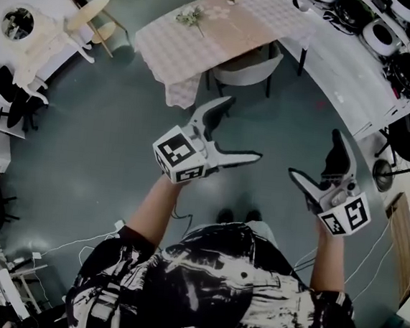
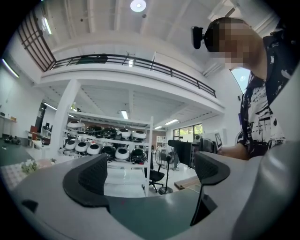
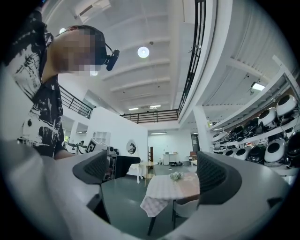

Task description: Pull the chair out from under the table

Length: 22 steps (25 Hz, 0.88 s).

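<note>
A table (image 1: 225, 32) under a checked cloth stands at the top middle of the head view. A grey chair (image 1: 246, 68) is tucked under its near right side. In the right gripper view the table (image 3: 161, 190) and the chair (image 3: 187, 208) show low between the jaws, some way off. My left gripper (image 1: 238, 130) is held open in the air in front of the person, empty. My right gripper (image 1: 315, 161) is open and empty too, level with it on the right. Both are well short of the chair. The left gripper view faces the shelves, not the chair.
A small bunch of flowers (image 1: 190, 15) lies on the table. Shelves (image 1: 391, 33) with round black and white devices line the right side. A black office chair (image 1: 402, 135) and a standing fan (image 1: 383, 173) are nearby. A white dresser and wooden stool (image 1: 90, 13) stand at the upper left. Cables (image 1: 75, 241) cross the floor.
</note>
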### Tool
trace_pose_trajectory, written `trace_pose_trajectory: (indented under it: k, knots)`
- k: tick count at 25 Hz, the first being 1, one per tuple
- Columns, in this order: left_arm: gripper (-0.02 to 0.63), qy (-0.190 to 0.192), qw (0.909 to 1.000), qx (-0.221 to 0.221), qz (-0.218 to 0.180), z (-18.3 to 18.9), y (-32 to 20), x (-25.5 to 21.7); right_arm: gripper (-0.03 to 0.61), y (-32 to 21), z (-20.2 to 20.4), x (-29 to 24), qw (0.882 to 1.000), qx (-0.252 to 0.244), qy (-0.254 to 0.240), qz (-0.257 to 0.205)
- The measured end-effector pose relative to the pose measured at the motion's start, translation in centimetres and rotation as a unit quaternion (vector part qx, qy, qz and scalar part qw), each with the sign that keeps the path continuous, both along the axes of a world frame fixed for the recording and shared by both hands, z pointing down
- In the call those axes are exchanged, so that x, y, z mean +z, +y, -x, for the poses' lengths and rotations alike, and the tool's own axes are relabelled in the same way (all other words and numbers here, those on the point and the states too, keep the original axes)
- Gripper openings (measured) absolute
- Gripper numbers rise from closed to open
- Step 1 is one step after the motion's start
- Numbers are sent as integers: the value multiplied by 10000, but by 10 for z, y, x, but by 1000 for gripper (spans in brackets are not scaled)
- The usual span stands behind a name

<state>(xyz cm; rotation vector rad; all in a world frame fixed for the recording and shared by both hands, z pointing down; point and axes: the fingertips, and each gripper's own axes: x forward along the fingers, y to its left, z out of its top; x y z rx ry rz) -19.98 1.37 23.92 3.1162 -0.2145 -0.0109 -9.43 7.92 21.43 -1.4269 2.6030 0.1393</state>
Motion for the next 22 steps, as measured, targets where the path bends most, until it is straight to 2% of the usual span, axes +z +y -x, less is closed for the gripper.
trace_pose_trajectory:
  k: [10, 19, 22]
  knots:
    - [568, -72, 9992, -379, -77, -67, -74, 5, 571, -85, -71, 3, 9989, -440, -10, -131]
    - [568, -10, 9950, -995, -64, -177, -155, 7, 571, -168, -188, 5, 9947, -1019, 113, -95]
    - [568, -43, 9938, -1109, 12, -201, -176, 13, 571, -193, -214, 9, 9935, -1126, 134, -8]
